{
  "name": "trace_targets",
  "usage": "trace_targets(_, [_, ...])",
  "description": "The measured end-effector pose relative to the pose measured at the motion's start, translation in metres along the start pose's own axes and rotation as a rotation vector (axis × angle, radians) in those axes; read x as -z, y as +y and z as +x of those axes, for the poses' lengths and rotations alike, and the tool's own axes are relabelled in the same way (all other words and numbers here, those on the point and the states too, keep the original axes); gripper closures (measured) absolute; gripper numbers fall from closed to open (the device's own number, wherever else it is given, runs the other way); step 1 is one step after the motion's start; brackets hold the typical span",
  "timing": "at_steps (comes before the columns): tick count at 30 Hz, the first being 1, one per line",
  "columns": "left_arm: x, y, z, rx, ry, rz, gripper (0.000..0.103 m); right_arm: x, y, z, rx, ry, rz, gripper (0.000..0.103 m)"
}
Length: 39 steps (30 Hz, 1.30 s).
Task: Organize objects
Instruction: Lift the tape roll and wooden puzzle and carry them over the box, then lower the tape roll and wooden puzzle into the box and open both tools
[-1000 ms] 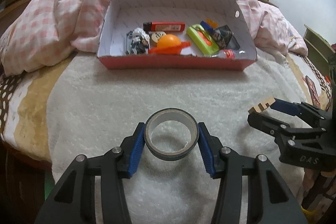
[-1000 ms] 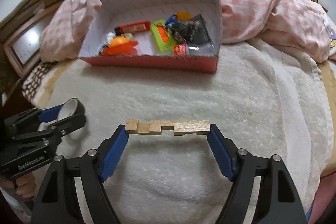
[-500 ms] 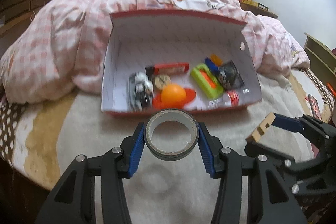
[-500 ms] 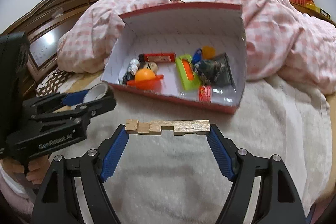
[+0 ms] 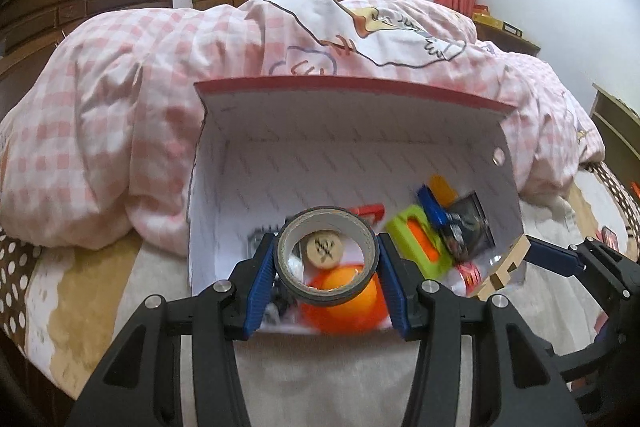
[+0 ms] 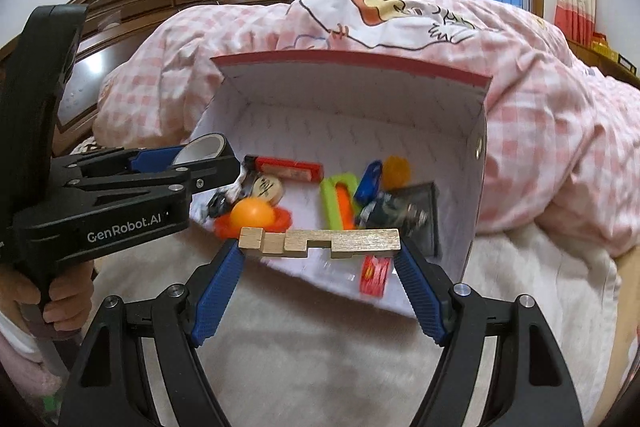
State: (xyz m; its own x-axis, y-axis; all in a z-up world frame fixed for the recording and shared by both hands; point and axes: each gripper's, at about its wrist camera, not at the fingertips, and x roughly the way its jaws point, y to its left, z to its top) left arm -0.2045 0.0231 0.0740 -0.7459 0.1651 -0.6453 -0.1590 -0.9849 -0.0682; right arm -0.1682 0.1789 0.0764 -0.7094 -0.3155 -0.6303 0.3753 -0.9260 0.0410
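Left gripper [image 5: 327, 269] clamped on a roll of grey tape [image 5: 327, 259], blue pads pressed to its two sides, roll standing on edge with its hole facing the camera; held above the near-left part of the open red-and-white box [image 5: 352, 95], in front of the fingertips.

Through the hole: a round wooden disc [image 5: 323, 250]; just below the roll an orange ball [image 5: 352, 297] on an orange dish.

Right gripper [image 6: 320, 247] closed end-to-end on a notched wooden block [image 6: 320, 242], block level between the pads; it hangs over the box's near wall.

Beyond the block, inside the box: green case with orange insert [image 6: 339, 201], blue clip [image 6: 368, 181], red lighter [image 6: 289, 167], dark foil packet [image 6: 416, 213]; a small red packet [image 6: 375, 274] just under the block's right end.

Box sits on a white fleece blanket [image 6: 320, 339]; pink checked duvet [image 6: 520, 99] heaped behind it.
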Motion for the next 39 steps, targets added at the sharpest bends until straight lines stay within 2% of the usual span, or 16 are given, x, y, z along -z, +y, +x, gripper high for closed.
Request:
trace_targets(11, [-0.027,0.002,0.049,-0.021,0.038,-0.002,0.054,-0.029,-0.019,0.04,0.026,0.01,-0.001,0.025])
trace_targets(24, [-0.033,-0.004,0.088,-0.047,0.079,0.013,0.054,-0.038,-0.033,0.065,0.057,0.029,-0.003,0.025])
trace_targets(33, [-0.041,-0.007,0.103,-0.079,0.074,0.03,0.054,-0.04,-0.033,0.078,0.109,0.034,-0.039,0.024])
trace_targets(35, [-0.042,-0.008,0.104,-0.075,0.076,0.033,0.05,-0.04,-0.031,0.08,0.124,0.035,-0.047,0.024])
trace_targets(37, [-0.044,-0.011,0.106,-0.066,0.086,0.037,0.034,-0.039,-0.028,0.081,0.133,0.028,-0.062,0.024])
trace_targets(39, [-0.045,-0.014,0.107,-0.071,0.082,0.04,0.033,-0.037,-0.024,0.082,0.143,0.029,-0.08,0.023])
